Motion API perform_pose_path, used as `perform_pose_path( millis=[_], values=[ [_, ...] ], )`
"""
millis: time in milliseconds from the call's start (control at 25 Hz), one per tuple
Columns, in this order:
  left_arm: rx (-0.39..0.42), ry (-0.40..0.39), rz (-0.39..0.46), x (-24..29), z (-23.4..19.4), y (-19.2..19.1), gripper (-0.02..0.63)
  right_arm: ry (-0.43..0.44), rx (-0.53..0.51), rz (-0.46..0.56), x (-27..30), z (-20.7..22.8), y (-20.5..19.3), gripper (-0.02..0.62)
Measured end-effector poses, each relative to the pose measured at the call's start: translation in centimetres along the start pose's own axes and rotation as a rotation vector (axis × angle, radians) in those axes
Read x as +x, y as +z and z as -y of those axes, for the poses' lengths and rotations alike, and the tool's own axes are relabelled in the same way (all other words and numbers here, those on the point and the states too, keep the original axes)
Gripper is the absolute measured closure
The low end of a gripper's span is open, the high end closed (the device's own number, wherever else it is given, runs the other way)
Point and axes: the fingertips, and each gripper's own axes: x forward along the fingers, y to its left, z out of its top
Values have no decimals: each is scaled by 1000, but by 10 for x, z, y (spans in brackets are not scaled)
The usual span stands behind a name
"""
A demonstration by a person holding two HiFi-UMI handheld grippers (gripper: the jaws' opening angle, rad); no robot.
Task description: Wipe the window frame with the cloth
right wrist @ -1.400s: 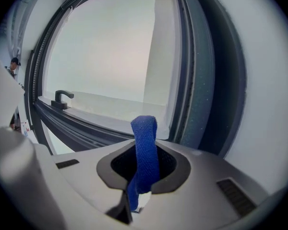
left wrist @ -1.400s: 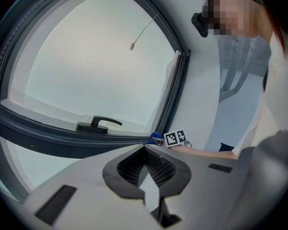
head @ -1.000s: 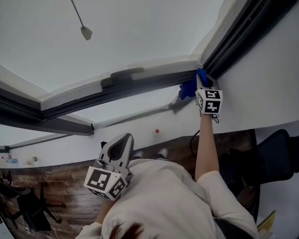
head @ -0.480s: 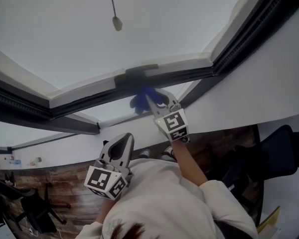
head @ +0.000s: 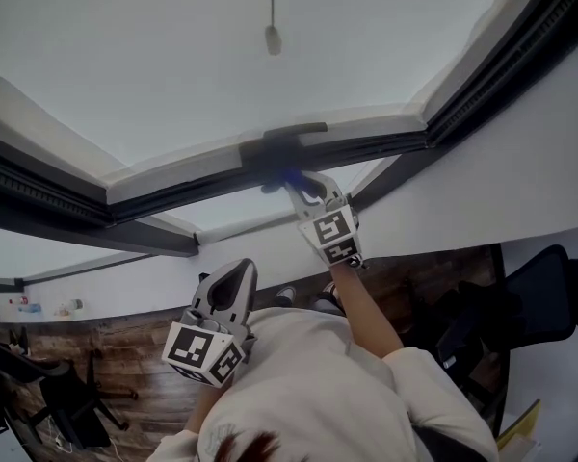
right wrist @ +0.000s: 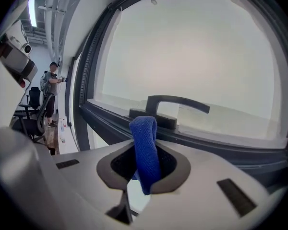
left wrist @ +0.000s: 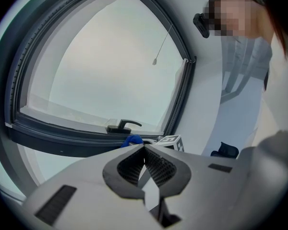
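The right hand-held gripper [head: 297,185] is raised on an outstretched arm [head: 361,306] to the lower rail of the dark window frame [head: 173,189]. Its tips sit just below the black handle [head: 284,144] mounted on that rail.

Its 2 jaws are clamped on the blue cloth [right wrist: 145,147]. In the right gripper view the cloth stands up as a folded strip between the ribbed pads [right wrist: 119,163]. Its rounded top pokes out past the tips and a short tail hangs down into the gap behind them. The top of the cloth lies in front of the handle's base, right at the rail; whether it presses on the frame cannot be told.

In the head view only a small blue patch shows, tucked between the tips and the frame under the handle. The marker cube [head: 332,237] on this hand-held gripper faces the camera.

The left hand-held gripper [head: 236,275] is held low, close to the person's chest and well apart from the frame, pointing up toward the window. In the left gripper view its 2 jaws meet at the tips with nothing between them.

Beyond those tips, the cloth and the right cube sit beside the handle. A thin cord [head: 273,12] with a small weight hangs in front of the pale glass above.
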Motion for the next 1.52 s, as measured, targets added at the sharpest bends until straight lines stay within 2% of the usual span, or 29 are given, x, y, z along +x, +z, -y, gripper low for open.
perform_pose_path(
  millis=[320, 480, 1040, 1520],
  values=[
    [10, -22, 2, 9, 3, 4, 597, 11, -74, -20, -1, 1, 1, 545],
    [12, -22, 6, 15, 6, 5, 597, -8, -79, -30, -7, 14, -4, 545],
    [12, -21, 4, 35, 21, 4, 597, -56, -4, -30, -31, 63, -19, 545],
    [18, -29, 5, 47, 30, 5, 597, -162, 54, -46, -56, 116, -35, 543]
  ],
)
